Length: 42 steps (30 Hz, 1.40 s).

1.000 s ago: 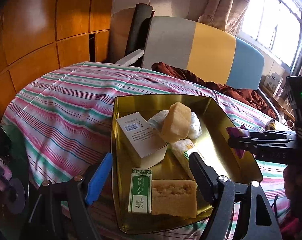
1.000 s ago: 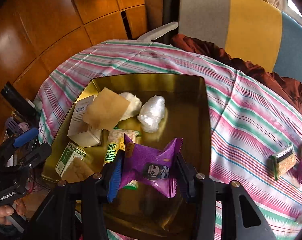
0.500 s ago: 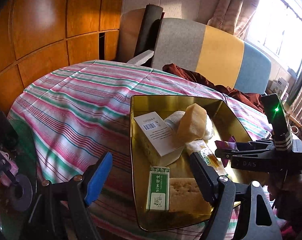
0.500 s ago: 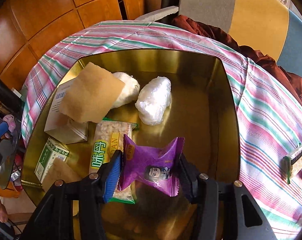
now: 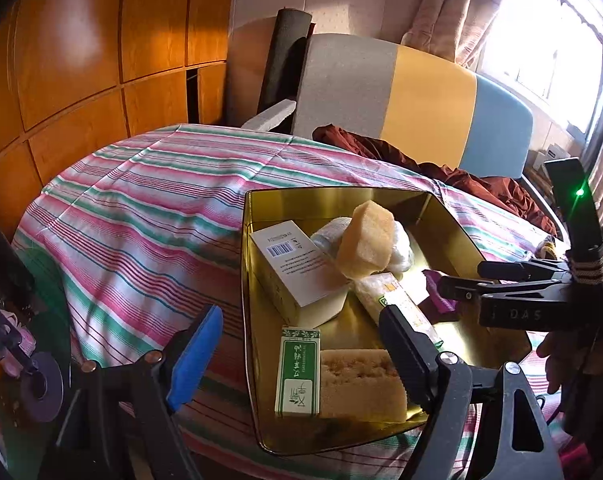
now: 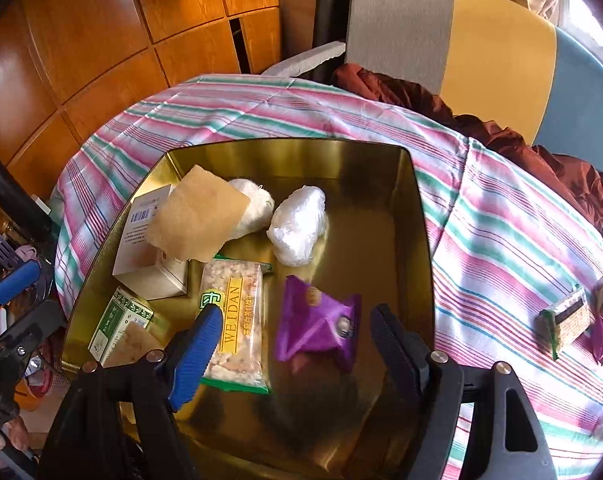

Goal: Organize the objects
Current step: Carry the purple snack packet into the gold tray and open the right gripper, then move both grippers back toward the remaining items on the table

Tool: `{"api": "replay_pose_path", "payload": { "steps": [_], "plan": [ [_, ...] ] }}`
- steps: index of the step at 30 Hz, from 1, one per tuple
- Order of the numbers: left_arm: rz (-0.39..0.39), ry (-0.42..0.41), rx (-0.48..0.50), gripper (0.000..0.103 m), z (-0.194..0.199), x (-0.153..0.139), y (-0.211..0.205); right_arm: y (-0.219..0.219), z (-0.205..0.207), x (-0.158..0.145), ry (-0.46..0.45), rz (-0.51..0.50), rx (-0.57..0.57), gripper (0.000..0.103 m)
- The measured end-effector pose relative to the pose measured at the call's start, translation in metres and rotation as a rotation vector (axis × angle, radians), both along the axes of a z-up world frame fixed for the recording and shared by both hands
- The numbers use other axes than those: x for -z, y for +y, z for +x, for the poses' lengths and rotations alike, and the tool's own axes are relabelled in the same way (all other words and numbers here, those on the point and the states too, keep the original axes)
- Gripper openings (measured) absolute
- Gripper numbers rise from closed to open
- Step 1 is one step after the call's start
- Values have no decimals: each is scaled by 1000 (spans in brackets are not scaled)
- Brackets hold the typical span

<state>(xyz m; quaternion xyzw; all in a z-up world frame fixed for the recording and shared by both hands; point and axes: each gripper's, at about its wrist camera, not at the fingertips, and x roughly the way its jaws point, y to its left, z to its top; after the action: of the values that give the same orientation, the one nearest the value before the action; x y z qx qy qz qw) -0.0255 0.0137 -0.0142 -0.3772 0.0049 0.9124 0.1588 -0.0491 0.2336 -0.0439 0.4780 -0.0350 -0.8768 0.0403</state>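
Observation:
A purple snack packet [image 6: 317, 328] lies on the floor of the gold tray [image 6: 421, 240], between the fingers of my right gripper [image 6: 295, 316]. Its jaws are opening and neither pad touches the packet. From the left wrist view the right gripper [image 5: 461, 280] reaches in from the right, over the packet [image 5: 437, 294]. My left gripper [image 5: 299, 314] hovers open and empty over the tray's near left edge [image 5: 245, 264]. Also in the tray are a white box [image 6: 149, 248], a tan sponge [image 6: 197, 220], white wrapped bundles [image 6: 297, 224], a WEIDAN packet [image 6: 233, 320] and a green box [image 6: 117, 324].
Small snack packets [image 6: 565, 320] lie on the striped tablecloth [image 6: 501, 240] right of the tray. A grey, yellow and blue chair [image 6: 461, 32] with brown cloth [image 6: 521, 140] on it stands behind the table. Wood panelling [image 5: 81, 60] lines the left.
The right gripper's jaws have spread and let go of the purple packet, which now lies on the tray floor. The left gripper stays open in about the same place.

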Motion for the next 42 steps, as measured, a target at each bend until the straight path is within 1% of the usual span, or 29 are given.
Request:
{"api": "replay_pose_path", "payload": {
  "steps": [4,8,12,16,22,30,33,37,39,42],
  "plan": [
    [-11,3,18,83,4,-1,6,13,12,-9,25,8,35,83],
    [-21,12,34,85,7,-4,13,31,24,-15,38,23,76,83],
    [-32,19,51,85,9,-7,21,59,39,-16,39,32,133,83],
    [-32,24,81,87,11,-10,30,96,55,-14,24,48,220,83],
    [-36,25,140,88,15,-12,51,149,80,-10,7,37,346,83],
    [-57,21,212,88,20,-11,77,214,109,1,-55,62,502,83],
    [-62,20,232,88,22,-12,86,246,122,-3,-48,65,589,83],
    [-67,18,271,89,24,-13,100,301,148,-11,-5,47,772,83],
    [-68,16,288,89,24,-14,107,330,166,-8,16,10,886,83],
    [-80,15,317,89,26,-14,120,364,196,4,37,-108,1053,83]
  ]
}}
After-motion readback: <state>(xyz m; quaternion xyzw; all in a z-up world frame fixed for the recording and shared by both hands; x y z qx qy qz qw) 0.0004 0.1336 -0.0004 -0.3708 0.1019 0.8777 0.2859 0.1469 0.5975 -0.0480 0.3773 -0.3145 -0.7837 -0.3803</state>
